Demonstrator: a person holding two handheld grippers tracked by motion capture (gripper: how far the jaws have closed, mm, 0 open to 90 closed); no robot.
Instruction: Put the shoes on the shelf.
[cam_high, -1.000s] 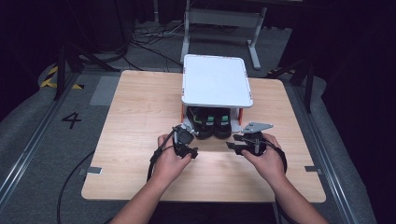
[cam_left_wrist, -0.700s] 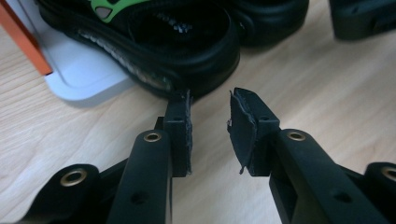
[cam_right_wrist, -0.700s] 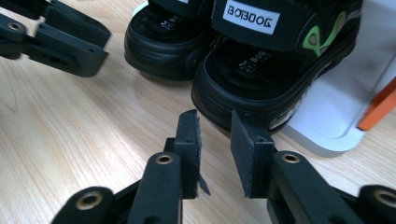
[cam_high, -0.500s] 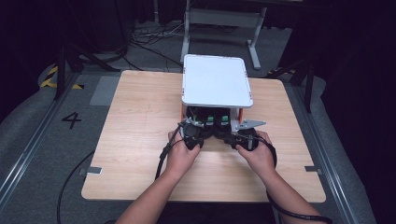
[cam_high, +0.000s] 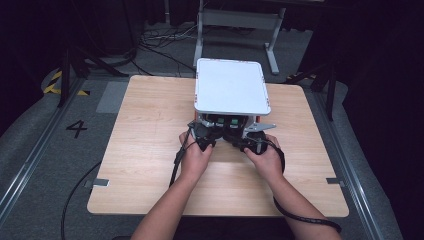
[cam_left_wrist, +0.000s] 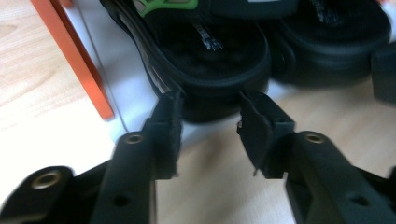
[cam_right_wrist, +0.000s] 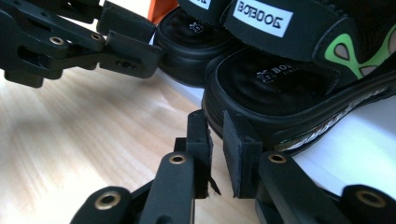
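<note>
High view overhead, facing forward-down; both tool cameras close, low, sharing sandals (cam_right_wrist: 280, 79).

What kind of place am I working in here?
Likely a lab or recording bay, not a home: a lone wooden table on grey carpet, cables across the floor, a painted number 4 and hazard tape beside a floor rail.

— What sits beyond the wooden table (cam_high: 150, 130)?
— A grey metal stand (cam_high: 235, 25) at twelve o'clock, loose cables (cam_high: 160, 47) at eleven.
— And the floor at nine?
— A painted number 4 (cam_high: 76, 128), with yellow-black tape (cam_high: 52, 85) just above.
</note>
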